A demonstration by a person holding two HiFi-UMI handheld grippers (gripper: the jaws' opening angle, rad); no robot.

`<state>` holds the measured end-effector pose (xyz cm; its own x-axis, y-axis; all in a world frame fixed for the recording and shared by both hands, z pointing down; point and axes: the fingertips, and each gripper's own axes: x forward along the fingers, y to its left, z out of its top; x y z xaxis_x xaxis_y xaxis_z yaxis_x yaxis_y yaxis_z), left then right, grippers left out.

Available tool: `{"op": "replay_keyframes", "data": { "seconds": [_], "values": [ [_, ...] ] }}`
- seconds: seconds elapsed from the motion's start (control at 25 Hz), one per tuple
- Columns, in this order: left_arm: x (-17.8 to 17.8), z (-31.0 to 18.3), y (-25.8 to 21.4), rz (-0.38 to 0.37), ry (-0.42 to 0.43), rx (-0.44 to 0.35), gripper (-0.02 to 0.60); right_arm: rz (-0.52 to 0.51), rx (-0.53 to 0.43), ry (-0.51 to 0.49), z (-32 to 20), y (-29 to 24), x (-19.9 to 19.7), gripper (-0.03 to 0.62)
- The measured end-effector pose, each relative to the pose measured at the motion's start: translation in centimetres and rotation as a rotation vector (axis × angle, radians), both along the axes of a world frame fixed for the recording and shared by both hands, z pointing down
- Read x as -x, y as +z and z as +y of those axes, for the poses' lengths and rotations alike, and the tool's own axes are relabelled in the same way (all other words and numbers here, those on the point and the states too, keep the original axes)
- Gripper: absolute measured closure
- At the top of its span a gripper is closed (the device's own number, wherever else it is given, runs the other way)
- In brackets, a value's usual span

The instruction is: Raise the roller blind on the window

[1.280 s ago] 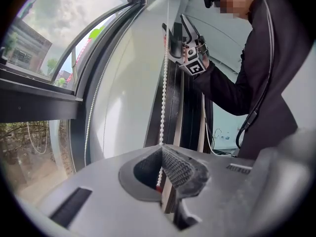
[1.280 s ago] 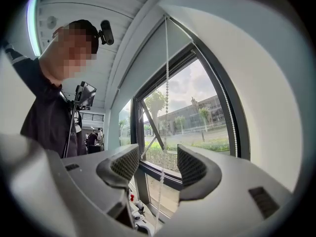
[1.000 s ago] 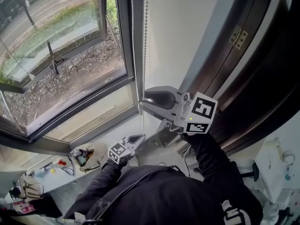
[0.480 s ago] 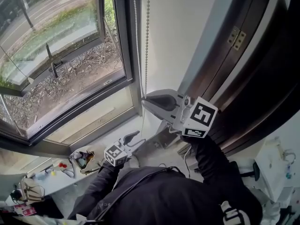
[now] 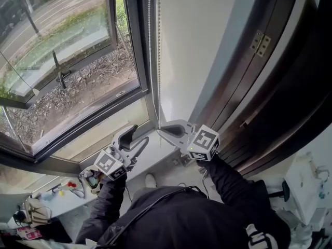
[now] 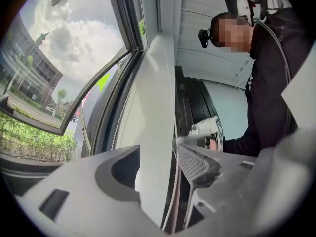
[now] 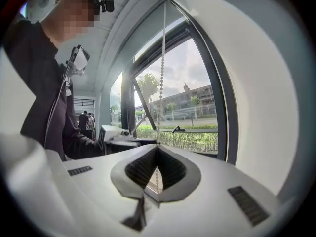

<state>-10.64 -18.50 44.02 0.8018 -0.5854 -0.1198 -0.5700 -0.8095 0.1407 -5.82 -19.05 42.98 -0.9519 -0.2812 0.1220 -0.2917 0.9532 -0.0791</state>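
Note:
A white bead chain hangs down the right side of the window frame. My right gripper is shut on the chain low down, near the sill. From the right gripper view the chain rises straight up from the closed right gripper. My left gripper sits just left of it, its jaws opening. In the left gripper view the chain passes between the jaws of the left gripper, close to the right finger, and no pad presses on it. The blind itself is out of view.
A dark wooden door with a brass hinge stands at the right. The white wall lies between door and window. Small clutter lies on a desk at lower left. An open casement with a handle is outside.
The right gripper closed on the chain and moved down with it. The left gripper let go of the chain, opened, and rose up to the left beside the right one.

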Motion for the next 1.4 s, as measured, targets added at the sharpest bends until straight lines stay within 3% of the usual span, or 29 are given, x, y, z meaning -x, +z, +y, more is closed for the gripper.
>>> {"op": "replay_keyframes", "data": {
  "seconds": [0.12, 0.4, 0.64, 0.88, 0.92, 1.04, 1.2, 1.4],
  "values": [
    [-0.8, 0.0, -2.6, -0.003, 0.009, -0.042, 0.347, 0.03, 0.06, -0.026, 1.1, 3.9, 0.7, 0.586],
    [-4.6, 1.6, -6.1, -0.042, 0.104, -0.128, 0.347, 0.102, 0.101, -0.069, 3.7, 11.4, 1.5, 0.586],
    [-6.4, 2.1, -7.0, -0.068, 0.143, -0.12, 0.348, 0.223, 0.214, -0.112, 6.4, 19.1, 1.0, 0.586],
    [-6.4, 2.0, -6.8, -0.082, 0.13, -0.109, 0.351, 0.211, 0.246, -0.122, 7.5, 19.8, 1.5, 0.586],
    [-6.3, 1.8, -6.6, -0.097, 0.117, -0.107, 0.374, 0.207, 0.249, -0.123, 7.5, 19.8, 1.5, 0.586],
    [-6.3, 1.6, -6.0, -0.128, 0.089, -0.103, 0.536, 0.203, 0.258, -0.122, 7.4, 19.8, 1.4, 0.586],
    [-6.5, 1.7, -6.6, -0.079, 0.117, -0.058, 0.562, 0.204, 0.266, -0.13, 7.4, 19.7, 1.3, 0.586],
    [-5.8, 1.0, -6.0, -0.12, 0.074, -0.073, 0.565, 0.144, 0.384, -0.18, 7.6, 19.7, 1.1, 0.574]
  ]
}}
